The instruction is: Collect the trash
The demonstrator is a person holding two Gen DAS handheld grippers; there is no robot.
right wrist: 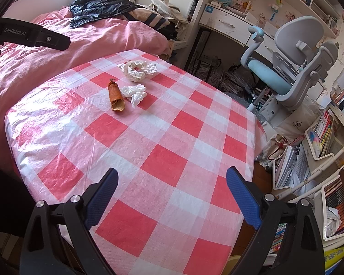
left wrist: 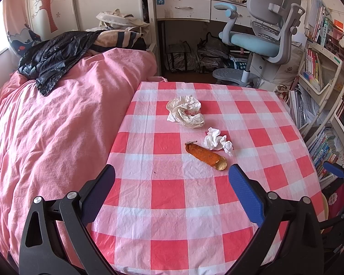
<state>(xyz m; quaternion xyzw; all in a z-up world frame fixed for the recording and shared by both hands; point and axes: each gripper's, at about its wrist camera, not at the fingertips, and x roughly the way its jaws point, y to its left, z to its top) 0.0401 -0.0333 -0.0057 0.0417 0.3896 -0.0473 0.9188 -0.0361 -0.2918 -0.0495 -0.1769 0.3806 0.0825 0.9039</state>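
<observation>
Trash lies in a loose cluster on the far half of the checked tablecloth [left wrist: 167,197]: a curled orange peel [left wrist: 205,155] nearest, a small white tissue [left wrist: 217,141] touching its right side, and a larger crumpled wrapper [left wrist: 186,111] just beyond. Left gripper [left wrist: 172,190] hovers near the peel, jaws spread wide and empty. Right gripper [right wrist: 172,194] hangs over the near edge, likewise spread and empty. A pink quilt [left wrist: 57,119] lies left.

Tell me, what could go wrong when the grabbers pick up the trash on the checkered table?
The orange peel and the small white tissue lie touching, so grabbing one might drag the other. The big crumpled wrapper looks loose and wide; open fingers may pinch only an edge. The thin tablecloth is wrinkly and could get pinched too.
</observation>
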